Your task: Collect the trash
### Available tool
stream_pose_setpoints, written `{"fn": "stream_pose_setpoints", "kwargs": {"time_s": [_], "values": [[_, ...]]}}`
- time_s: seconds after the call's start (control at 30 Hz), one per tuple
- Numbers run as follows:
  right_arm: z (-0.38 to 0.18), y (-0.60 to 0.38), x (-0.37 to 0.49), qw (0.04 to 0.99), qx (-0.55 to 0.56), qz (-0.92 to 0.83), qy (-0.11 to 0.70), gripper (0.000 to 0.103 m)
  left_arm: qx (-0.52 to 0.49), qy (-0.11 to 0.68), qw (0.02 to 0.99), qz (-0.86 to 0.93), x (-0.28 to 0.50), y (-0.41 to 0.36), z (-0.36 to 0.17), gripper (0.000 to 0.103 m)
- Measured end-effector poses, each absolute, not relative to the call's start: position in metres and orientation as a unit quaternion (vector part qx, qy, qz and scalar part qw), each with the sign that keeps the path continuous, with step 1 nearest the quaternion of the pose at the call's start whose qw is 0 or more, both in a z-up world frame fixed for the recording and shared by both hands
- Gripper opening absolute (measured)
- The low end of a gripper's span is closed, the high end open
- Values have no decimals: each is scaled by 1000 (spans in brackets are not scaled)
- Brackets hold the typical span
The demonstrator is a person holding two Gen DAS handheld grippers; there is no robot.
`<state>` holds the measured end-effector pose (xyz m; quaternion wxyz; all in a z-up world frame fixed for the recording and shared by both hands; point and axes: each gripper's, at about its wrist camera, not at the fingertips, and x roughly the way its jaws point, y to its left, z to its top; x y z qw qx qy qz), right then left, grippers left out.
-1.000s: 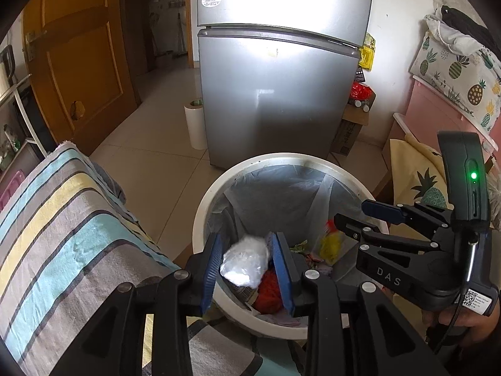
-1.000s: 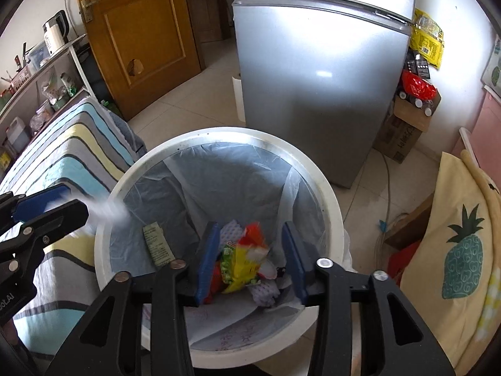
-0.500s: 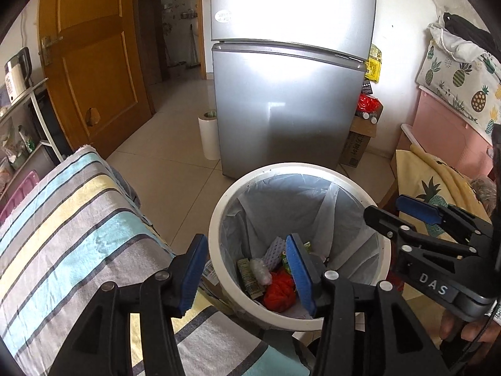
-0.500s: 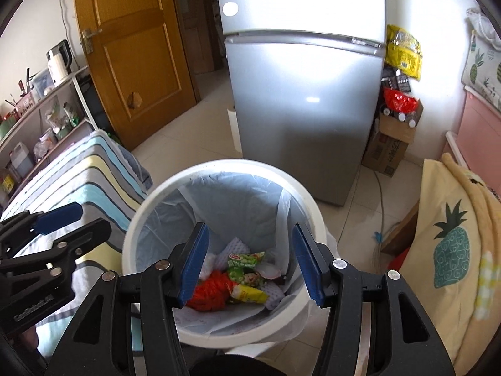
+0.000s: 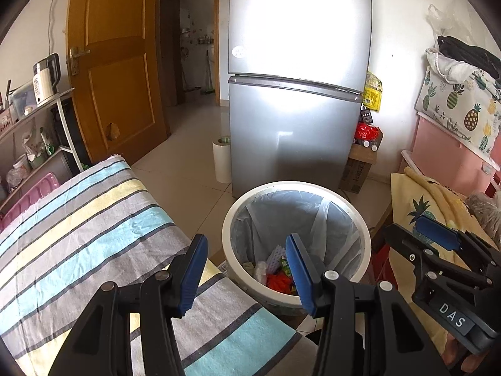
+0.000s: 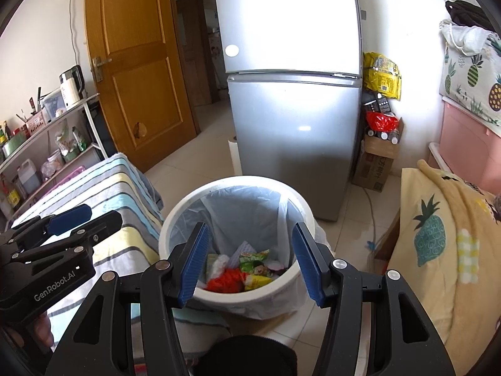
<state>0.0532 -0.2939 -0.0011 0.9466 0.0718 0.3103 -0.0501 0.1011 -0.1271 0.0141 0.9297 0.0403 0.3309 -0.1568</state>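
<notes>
Left wrist view puts my left gripper over the edge of the striped cloth, its blue pads spread apart with nothing between them. Just past the right pad I see the white bin, lined with a clear bag, standing on the tiled floor in front of the grey fridge. Trash lies at the bottom of the bin: a red wrapper, a green packet, some white crumpled bits. My right gripper shows at the right edge of this view.

From the right wrist camera, my right gripper hangs above the bin, jaws wide and empty, the trash visible between the pads far below them. My left gripper sits at the left, over the cloth.
</notes>
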Motion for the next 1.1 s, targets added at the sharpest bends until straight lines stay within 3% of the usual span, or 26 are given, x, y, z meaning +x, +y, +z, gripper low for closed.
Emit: {"fn": "stream_pose_setpoints", "kwargs": {"time_s": [1.1], "values": [[2, -271, 1, 953, 61, -61, 292, 56, 39, 309, 941, -135, 46, -112, 23, 52]]}}
